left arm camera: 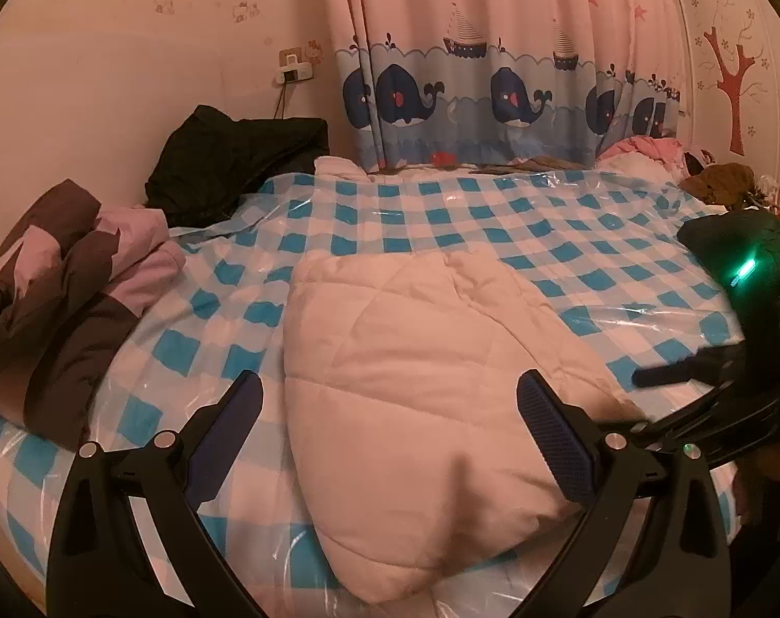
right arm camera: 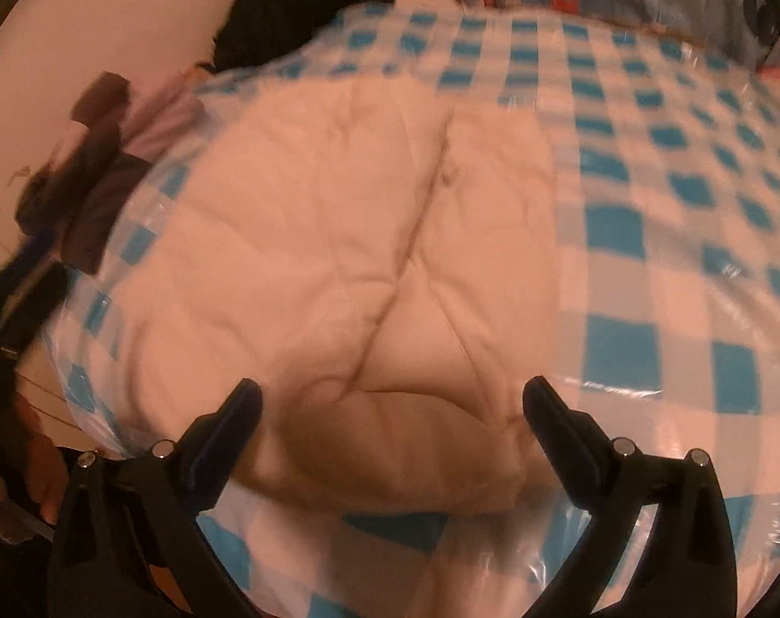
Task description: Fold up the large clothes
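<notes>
The cream quilted garment (left arm camera: 421,360) is lying folded into a thick bundle on the blue-checked bed cover (left arm camera: 544,226), directly ahead of both pairs of fingers. The left gripper (left arm camera: 390,432) is being held with its fingers spread wide, nothing pinched between them; the bundle's near end is seen in the gap between the tips. The right gripper (right arm camera: 390,422) is likewise being held spread and empty, its tips just above the garment's near folded edge (right arm camera: 390,443), though this view is blurred.

For the next fold to be done well, the near edge is probably best taken at two points well apart, through all layers, so the padding is not dragged crooked.

The bundle's long axis is running away from the fingertips toward the whale curtain (left arm camera: 493,98), leaning slightly left at the far end.
</notes>
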`<action>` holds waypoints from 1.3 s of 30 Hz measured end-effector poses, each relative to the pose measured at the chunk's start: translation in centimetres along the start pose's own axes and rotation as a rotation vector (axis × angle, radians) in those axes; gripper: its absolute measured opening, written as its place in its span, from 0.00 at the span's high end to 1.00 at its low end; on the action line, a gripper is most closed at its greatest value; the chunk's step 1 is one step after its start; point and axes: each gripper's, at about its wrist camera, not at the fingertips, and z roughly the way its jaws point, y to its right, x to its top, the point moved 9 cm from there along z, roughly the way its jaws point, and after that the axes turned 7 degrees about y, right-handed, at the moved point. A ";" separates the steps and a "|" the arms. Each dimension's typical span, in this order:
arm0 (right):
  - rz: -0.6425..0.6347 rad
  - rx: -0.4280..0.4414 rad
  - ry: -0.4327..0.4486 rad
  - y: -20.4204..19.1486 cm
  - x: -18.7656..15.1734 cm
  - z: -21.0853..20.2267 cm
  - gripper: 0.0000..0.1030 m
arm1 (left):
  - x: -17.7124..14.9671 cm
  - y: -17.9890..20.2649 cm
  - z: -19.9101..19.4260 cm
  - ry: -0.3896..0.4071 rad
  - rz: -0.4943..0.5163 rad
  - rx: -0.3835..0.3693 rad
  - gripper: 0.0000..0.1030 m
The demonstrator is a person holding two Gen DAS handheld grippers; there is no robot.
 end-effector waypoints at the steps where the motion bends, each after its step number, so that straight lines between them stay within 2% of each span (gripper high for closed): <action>1: 0.001 -0.009 0.036 -0.1 0.5 -0.8 0.05 | 0.0 0.2 -0.2 0.000 0.002 -0.006 0.08; 6: 0.018 -0.081 0.167 -0.6 2.7 -3.9 0.05 | 0.6 1.0 -1.2 0.028 0.017 -0.029 0.08; 9: 0.015 -0.131 0.149 -0.6 3.5 -3.6 0.05 | 0.5 0.9 -1.3 0.012 0.010 -0.032 0.08; 16: -0.053 -0.167 0.083 -2.7 3.4 -2.0 0.05 | -0.7 -0.6 0.0 -0.083 -0.045 -0.028 0.08; 23: -0.127 -0.245 0.078 -2.7 3.7 -1.6 0.05 | -1.1 -1.4 0.8 -0.120 -0.062 -0.016 0.08; 39: -0.132 -0.248 0.050 -1.4 3.6 -1.4 0.05 | -2.3 -1.3 2.1 -0.185 -0.079 -0.010 0.08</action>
